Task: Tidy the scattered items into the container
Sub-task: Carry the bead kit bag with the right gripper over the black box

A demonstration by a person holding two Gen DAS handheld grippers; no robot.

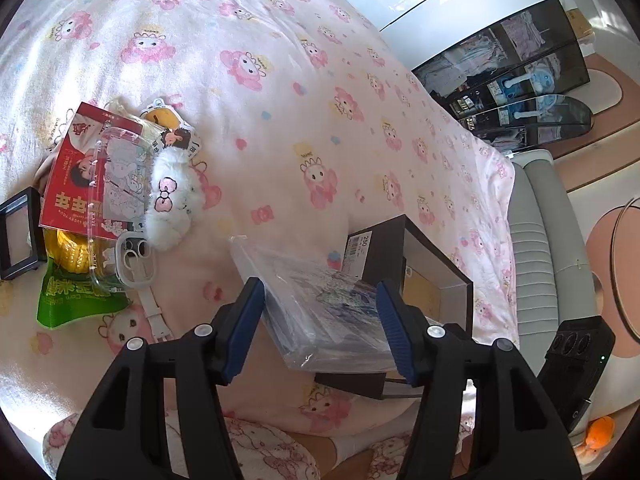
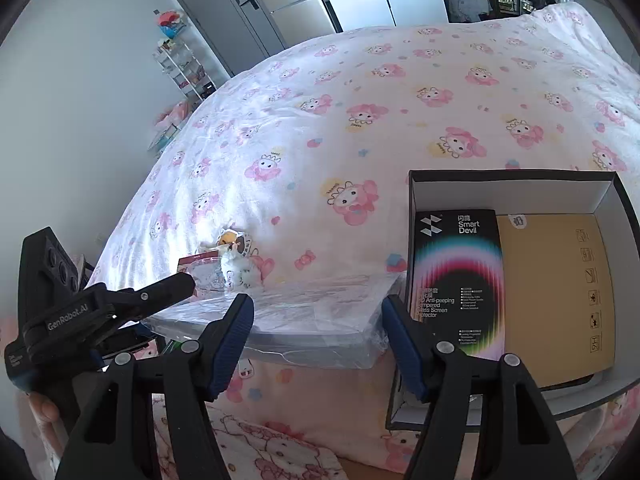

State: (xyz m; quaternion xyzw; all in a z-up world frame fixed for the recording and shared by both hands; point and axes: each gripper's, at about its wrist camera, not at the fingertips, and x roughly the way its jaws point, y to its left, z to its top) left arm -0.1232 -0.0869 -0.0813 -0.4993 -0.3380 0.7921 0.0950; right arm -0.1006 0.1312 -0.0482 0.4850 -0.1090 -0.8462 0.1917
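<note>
A flat pack wrapped in clear plastic [image 1: 320, 304] hangs just above the pink-printed blanket, its right end over the rim of the dark shoebox [image 1: 436, 256]. My left gripper [image 1: 316, 292] is shut on it, a blue pad on either side. My right gripper [image 2: 317, 304] grips the same pack [image 2: 304, 320] nearer the shoebox [image 2: 512, 188]. In the box lie a black screen-protector carton [image 2: 456, 280] and a tan card [image 2: 556, 300]. To the left lie a red booklet [image 1: 72, 184], a clear phone case [image 1: 120, 168], a white plush [image 1: 172, 200] and a green snack bag [image 1: 76, 300].
A black frame [image 1: 16, 236] lies at the left edge of the blanket. A grey padded bed end [image 1: 536, 240] borders the blanket on the right. A wire shelf [image 2: 180, 68] and a fridge [image 2: 304, 4] stand beyond the bed. A person's patterned trouser legs [image 2: 272, 456] are below.
</note>
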